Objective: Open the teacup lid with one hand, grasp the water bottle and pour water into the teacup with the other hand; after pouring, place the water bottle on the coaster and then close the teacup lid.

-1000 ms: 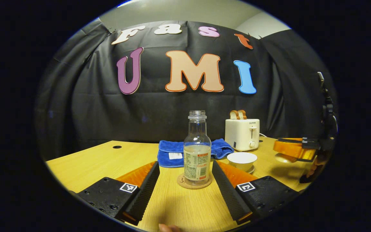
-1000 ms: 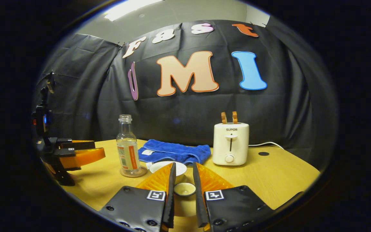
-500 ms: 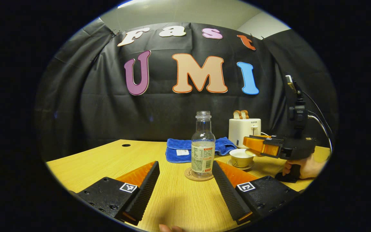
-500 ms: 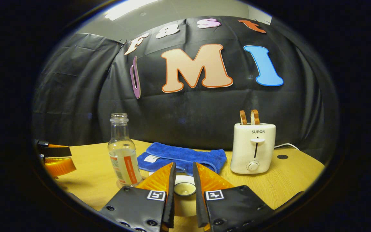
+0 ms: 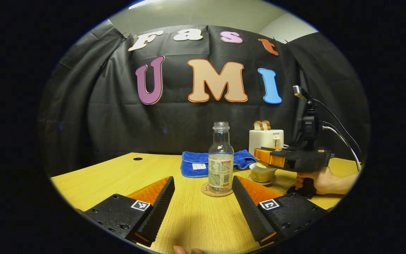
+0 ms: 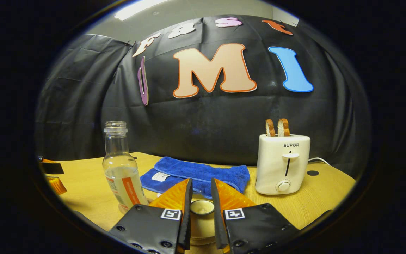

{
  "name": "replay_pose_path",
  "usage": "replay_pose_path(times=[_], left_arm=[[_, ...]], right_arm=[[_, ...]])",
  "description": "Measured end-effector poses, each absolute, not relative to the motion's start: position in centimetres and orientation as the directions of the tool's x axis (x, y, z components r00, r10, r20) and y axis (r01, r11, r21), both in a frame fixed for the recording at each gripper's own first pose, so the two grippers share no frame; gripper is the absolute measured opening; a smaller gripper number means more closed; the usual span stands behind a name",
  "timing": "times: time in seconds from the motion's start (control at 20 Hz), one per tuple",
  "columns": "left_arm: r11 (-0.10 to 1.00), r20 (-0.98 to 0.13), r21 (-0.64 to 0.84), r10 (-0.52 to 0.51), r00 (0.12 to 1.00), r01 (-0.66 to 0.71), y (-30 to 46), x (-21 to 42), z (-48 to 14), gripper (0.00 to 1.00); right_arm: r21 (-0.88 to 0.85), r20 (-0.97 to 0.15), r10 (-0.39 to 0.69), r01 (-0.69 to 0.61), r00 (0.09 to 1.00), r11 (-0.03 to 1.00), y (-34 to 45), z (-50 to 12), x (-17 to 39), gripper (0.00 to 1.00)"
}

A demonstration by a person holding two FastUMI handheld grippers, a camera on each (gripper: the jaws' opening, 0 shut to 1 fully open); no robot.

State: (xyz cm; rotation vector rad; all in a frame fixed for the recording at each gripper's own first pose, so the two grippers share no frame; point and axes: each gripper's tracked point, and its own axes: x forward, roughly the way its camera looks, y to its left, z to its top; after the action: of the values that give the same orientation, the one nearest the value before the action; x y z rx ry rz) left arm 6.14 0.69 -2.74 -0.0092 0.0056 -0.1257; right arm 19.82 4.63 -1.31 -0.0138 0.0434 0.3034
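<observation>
Right gripper [image 6: 201,197] clamped on lid [image 6: 202,207] over cup [image 5: 262,173]; off-centre release could chip it. Left gripper [image 5: 203,197] spread, bottle [image 5: 220,160] on coaster [image 5: 217,190].

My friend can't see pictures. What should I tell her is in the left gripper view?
A clear water bottle stands on a round coaster on a wooden table, between the open fingers of the left gripper. To its right, a hand holds the right gripper over a teacup. A blue towel and a toaster sit behind.
</observation>
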Motion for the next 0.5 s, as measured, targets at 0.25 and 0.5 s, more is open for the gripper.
replay_pose_path(times=[0.25, 0.5], left_arm=[[0.992, -0.006, -0.01, -0.124, 0.992, 0.124, 0.6, 6.0, -2.8, 0.96], [0.991, -0.005, -0.011, -0.131, 0.991, 0.131, 0.5, 5.7, -2.7, 0.96]], right_arm=[[-0.056, -0.11, 0.31, -0.318, 0.944, 0.947, 5.6, -2.3, 20.1, 0.3], [-0.06, -0.155, 0.307, -0.319, 0.939, 0.946, 5.7, -2.9, 20.3, 0.31]])
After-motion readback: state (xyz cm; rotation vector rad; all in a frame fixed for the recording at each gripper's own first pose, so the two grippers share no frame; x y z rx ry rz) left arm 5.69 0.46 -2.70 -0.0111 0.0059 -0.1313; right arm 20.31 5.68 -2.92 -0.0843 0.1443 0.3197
